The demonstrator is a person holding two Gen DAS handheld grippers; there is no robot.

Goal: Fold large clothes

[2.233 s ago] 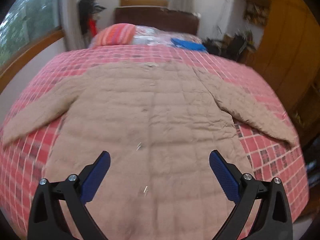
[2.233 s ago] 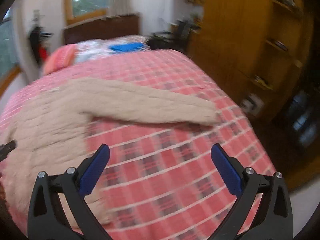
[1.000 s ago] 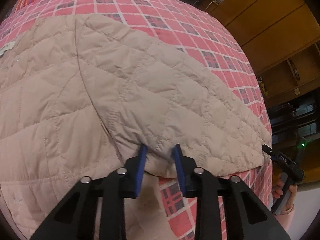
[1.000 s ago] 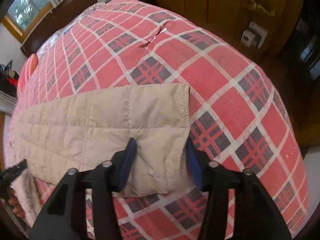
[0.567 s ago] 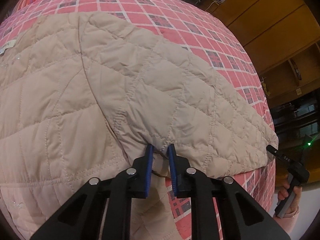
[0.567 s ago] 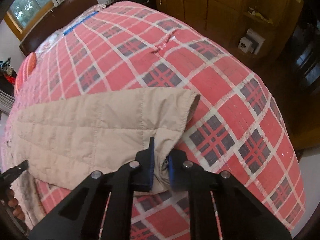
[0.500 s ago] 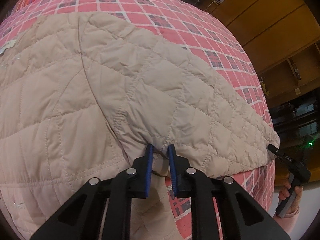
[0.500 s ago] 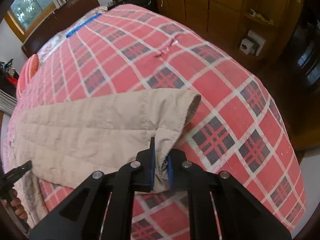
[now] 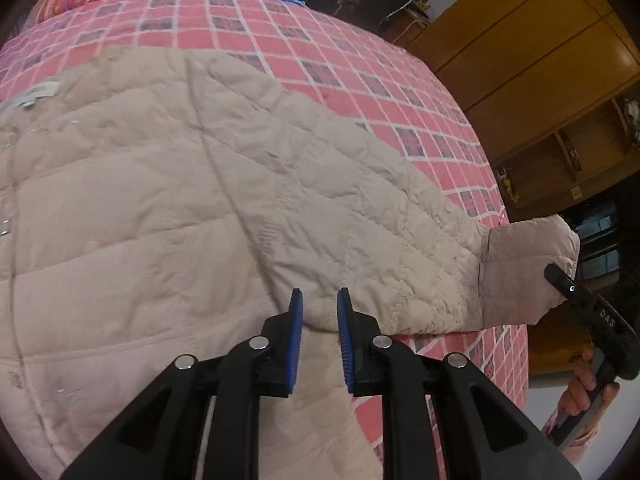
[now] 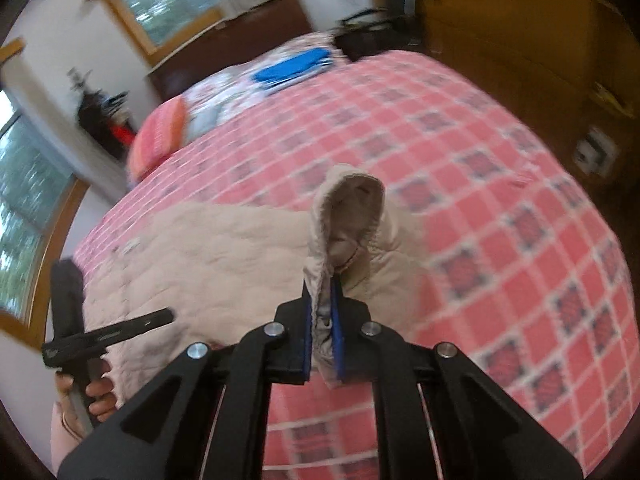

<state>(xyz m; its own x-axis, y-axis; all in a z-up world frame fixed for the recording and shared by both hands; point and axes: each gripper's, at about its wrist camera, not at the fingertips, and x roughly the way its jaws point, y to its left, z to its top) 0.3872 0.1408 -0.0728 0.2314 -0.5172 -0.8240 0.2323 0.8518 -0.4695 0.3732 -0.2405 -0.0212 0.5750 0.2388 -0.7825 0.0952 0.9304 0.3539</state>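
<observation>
Lifted off the pink plaid bedspread (image 10: 500, 184) since half a second ago, the cuff (image 10: 348, 216) of the beige quilted coat (image 9: 160, 184) hangs clamped in the right gripper (image 10: 322, 320), while the left gripper (image 9: 319, 312), fingers slightly apart astride the underarm edge, no longer pinches it, so the sleeve fold looks begun.

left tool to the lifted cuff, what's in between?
Only sleeve. In the left wrist view the beige quilted sleeve runs unbroken from the left tool at the underarm to the cuff, which the right tool pinches. Checked bedspread lies beneath.
</observation>
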